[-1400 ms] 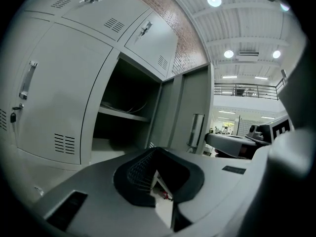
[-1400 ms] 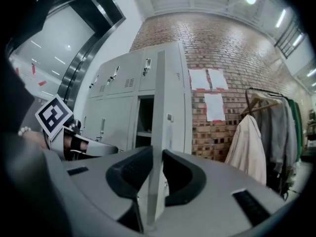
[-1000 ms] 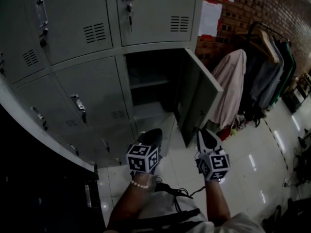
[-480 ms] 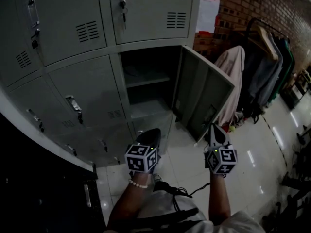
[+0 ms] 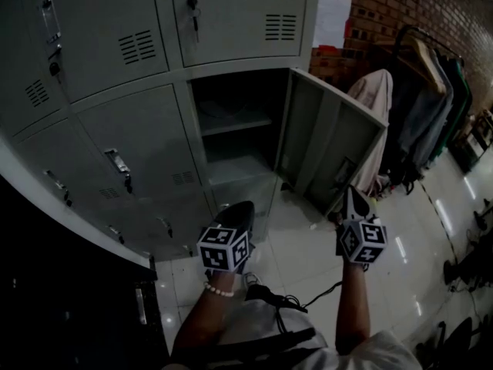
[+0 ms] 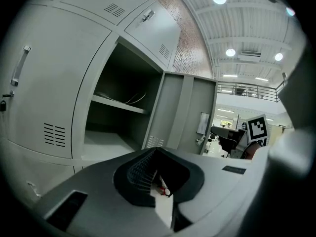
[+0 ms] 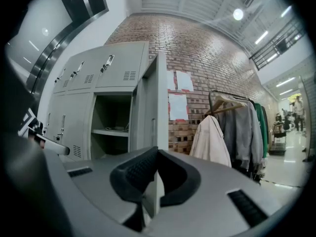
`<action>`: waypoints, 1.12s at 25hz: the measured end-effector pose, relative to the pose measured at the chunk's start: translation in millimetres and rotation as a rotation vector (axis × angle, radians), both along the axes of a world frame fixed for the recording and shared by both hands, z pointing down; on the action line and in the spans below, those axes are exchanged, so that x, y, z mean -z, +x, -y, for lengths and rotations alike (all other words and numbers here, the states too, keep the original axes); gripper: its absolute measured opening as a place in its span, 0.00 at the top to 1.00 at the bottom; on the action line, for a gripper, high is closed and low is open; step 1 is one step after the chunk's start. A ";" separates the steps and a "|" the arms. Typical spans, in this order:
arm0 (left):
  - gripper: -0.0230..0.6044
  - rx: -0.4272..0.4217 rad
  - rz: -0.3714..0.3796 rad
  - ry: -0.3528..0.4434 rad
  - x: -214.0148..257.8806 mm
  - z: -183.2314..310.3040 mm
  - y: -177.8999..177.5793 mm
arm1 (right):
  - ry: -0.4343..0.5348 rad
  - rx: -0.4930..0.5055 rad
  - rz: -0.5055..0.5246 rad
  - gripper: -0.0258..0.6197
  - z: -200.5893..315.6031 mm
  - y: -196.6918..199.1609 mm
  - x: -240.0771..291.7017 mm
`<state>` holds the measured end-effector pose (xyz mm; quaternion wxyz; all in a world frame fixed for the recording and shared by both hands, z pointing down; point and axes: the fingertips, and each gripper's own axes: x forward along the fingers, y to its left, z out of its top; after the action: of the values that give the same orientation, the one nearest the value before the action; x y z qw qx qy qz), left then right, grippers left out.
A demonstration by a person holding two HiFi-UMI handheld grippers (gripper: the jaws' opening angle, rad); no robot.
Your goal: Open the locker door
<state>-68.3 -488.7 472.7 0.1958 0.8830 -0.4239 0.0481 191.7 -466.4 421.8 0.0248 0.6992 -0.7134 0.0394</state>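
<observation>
The grey locker door stands swung out to the right of its open compartment, which has one shelf and looks empty. My right gripper is at the door's lower outer corner. In the right gripper view it is shut on the thin free edge of the door, which runs down between the pads. My left gripper hangs low in front of the lockers, apart from the door, shut with nothing in it. The left gripper view shows the door's inner face and the right gripper beside it.
Closed lockers with handles and keys fill the left and top. A clothes rack with coats stands at the right against a brick wall with papers. Below lies glossy tiled floor with a cable.
The door has swung further open to the right, and my right gripper has moved right along with its lower corner. The left gripper has stayed put.
</observation>
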 end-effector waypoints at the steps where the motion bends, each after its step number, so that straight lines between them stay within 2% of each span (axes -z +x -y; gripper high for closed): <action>1: 0.97 0.003 0.001 0.001 0.1 -0.1 -0.4 | 0.005 0.002 0.000 0.95 -0.3 -0.3 0.9; 9: 0.97 0.045 -0.007 0.012 3.7 -18.7 -14.8 | 0.040 0.014 -0.031 0.95 -15.8 -10.0 13.8; 15: 0.97 0.085 -0.027 -0.002 -5.5 -57.6 -29.6 | 0.043 0.102 -0.051 0.95 -50.5 -45.0 15.4; 20: 0.97 0.102 -0.043 -0.032 -14.7 -98.8 -29.7 | -0.021 0.224 -0.042 0.95 -84.6 -82.9 -4.0; 28: 0.97 0.153 -0.040 -0.055 -21.3 -155.6 -27.7 | -0.085 0.479 0.025 0.95 -119.3 -155.5 -20.4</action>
<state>-96.0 -333.1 494.0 0.2317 0.8431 -0.4845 0.0270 36.2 -347.1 442.2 0.0539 0.5079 -0.8568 0.0710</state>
